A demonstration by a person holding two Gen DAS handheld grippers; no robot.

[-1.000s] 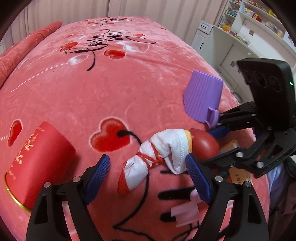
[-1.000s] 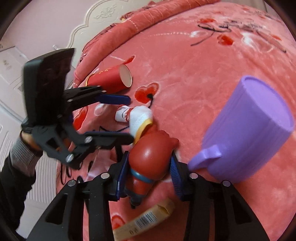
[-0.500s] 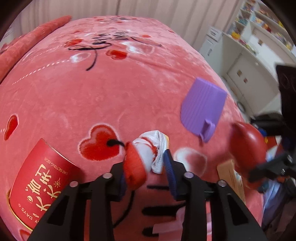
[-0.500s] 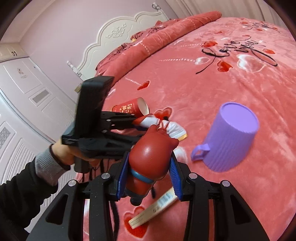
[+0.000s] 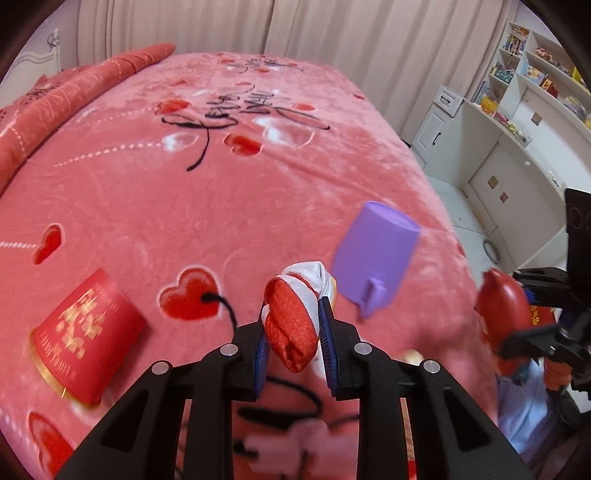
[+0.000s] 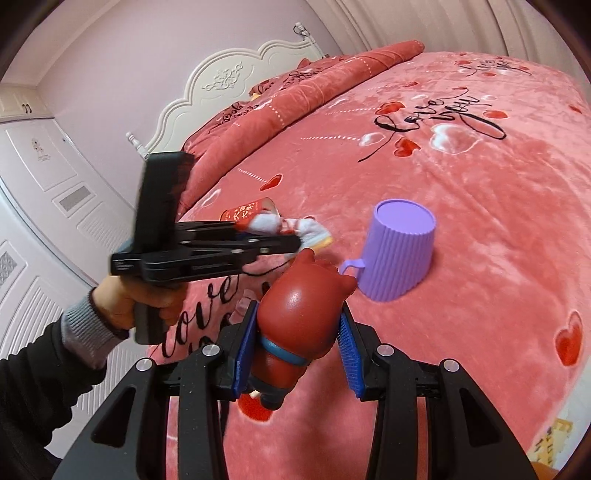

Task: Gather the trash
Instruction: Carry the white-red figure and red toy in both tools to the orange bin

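A wide bed under a pink heart-print blanket fills the frame. Pale curtains hang along the top, white shelves upper right, a carved white headboard upper centre.

Plush pink blanket; glossy red pig figure, probably plastic; ribbed matt purple cup; knitted cloth bundle.
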